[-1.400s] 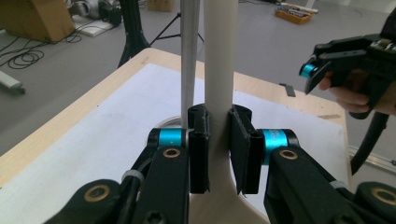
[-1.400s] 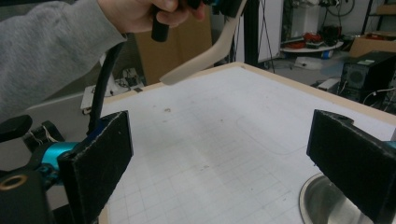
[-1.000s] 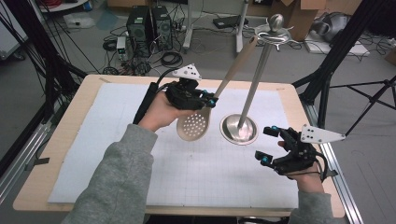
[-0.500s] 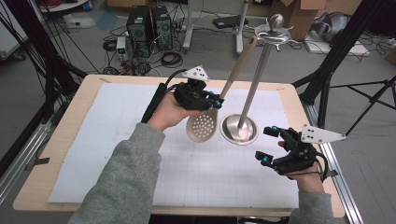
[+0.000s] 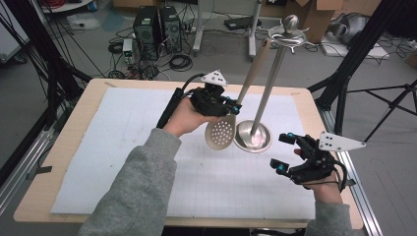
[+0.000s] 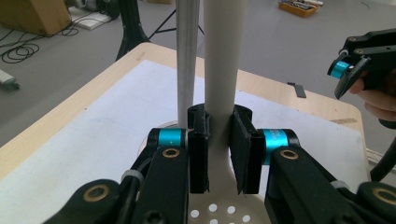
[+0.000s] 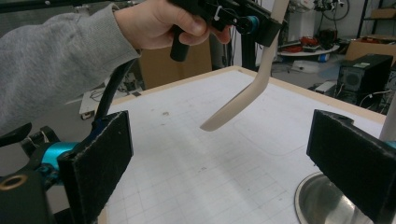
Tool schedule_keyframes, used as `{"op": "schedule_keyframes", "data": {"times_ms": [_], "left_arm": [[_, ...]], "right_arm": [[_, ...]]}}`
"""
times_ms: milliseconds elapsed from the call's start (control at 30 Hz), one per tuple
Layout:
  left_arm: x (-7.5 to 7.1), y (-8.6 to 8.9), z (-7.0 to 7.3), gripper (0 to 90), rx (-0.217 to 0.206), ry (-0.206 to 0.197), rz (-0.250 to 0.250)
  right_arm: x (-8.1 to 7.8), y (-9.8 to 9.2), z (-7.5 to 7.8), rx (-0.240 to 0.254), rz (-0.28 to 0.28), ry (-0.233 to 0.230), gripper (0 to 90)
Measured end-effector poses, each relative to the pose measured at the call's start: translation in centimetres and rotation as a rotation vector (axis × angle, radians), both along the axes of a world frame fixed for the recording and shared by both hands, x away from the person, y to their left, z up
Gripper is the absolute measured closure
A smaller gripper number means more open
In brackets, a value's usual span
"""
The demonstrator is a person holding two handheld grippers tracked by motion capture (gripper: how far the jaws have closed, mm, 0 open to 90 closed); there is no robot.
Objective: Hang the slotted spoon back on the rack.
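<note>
A beige slotted spoon [image 5: 220, 133] hangs above the table with its handle rising toward the hooked top of a steel stand [image 5: 265, 93]. My left gripper [image 5: 235, 109] is shut on the spoon's neck just above the perforated bowl. In the left gripper view both pads clamp the spoon handle [image 6: 222, 60], and the stand's pole [image 6: 187, 60] rises close behind it on the left. My right gripper [image 5: 285, 152] rests open near the table's front right, beside the stand's round base. Between the wide pads of the right gripper [image 7: 219, 172] there is nothing; the spoon [image 7: 243, 102] hangs farther off.
A white gridded mat [image 5: 123, 147] covers the wooden table [image 5: 64, 147]. The stand's dish-shaped base [image 5: 253, 140] sits right of centre. Computer towers and cables lie on the floor behind the table, and black tripod legs [image 5: 344, 88] stand off the right edge.
My left gripper has carried the spoon to the right, closer to the stand's pole and base. The right gripper has stayed where it was.
</note>
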State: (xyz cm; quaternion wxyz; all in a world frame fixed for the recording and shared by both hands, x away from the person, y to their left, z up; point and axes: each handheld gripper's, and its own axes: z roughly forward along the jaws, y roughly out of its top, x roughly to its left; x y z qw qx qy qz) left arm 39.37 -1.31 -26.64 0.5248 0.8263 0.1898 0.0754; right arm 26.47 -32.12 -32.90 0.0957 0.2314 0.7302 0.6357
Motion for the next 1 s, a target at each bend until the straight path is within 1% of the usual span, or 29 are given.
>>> {"op": "schedule_keyframes", "data": {"times_ms": [67, 133, 267, 300, 333, 400, 433, 467, 500, 567, 767, 833, 900, 1000], "left_arm": [[0.1, -0.1, 0.0, 77.6, 0.011, -0.004, -0.003], [0.1, -0.3, -0.1, 77.6, 0.005, 0.000, 0.002], [0.2, -0.7, -0.1, 77.6, 0.008, 0.000, 0.004], [0.2, -0.8, -0.2, 77.6, 0.003, 0.006, 0.010], [0.3, -0.9, -0.2, 77.6, -0.004, 0.004, 0.008], [0.3, -1.1, -0.3, 77.6, 0.003, 0.001, 0.006], [0.4, -1.2, -0.3, 77.6, -0.003, 0.006, 0.008], [0.4, -1.3, -0.3, 77.6, 0.006, 0.003, 0.002], [0.4, -1.5, -0.4, 77.5, -0.011, 0.009, 0.004], [0.5, -1.6, -0.5, 77.5, -0.007, 0.002, 0.004], [0.8, -2.1, -0.7, 77.5, -0.017, 0.002, 0.008], [0.8, -2.3, -0.7, 77.4, -0.012, 0.002, 0.009], [0.9, -2.4, -0.6, 77.3, 0.005, -0.003, 0.005], [0.9, -2.8, -0.6, 77.1, 0.004, 0.003, 0.006]], "right_arm": [[0.0, 0.0, 0.0, 0.003, 0.001, -0.005, 6.1], [0.0, 0.0, -0.1, 0.001, 0.003, -0.007, 6.0], [0.0, 0.0, 0.0, 0.004, 0.000, -0.001, 6.0], [0.0, 0.0, 0.0, 0.003, 0.001, -0.009, 6.1], [0.0, -0.1, 0.0, 0.006, 0.001, -0.009, 6.1], [0.0, -0.1, 0.0, 0.012, -0.001, -0.014, 6.1], [-0.1, -0.1, 0.0, 0.015, -0.002, -0.010, 6.1], [-0.1, -0.2, 0.1, 0.014, -0.001, -0.009, 6.0], [-0.1, -0.2, 0.1, 0.014, -0.002, -0.007, 6.1], [-0.1, -0.2, 0.0, 0.010, -0.001, -0.001, 6.1], [0.0, -0.2, -0.1, 0.011, 0.000, -0.003, 6.1], [0.0, -0.2, 0.0, 0.013, 0.000, -0.006, 6.0], [-0.1, -0.3, 0.1, 0.018, -0.001, -0.010, 6.1], [-0.1, -0.4, 0.1, 0.016, -0.002, -0.006, 6.0]]}}
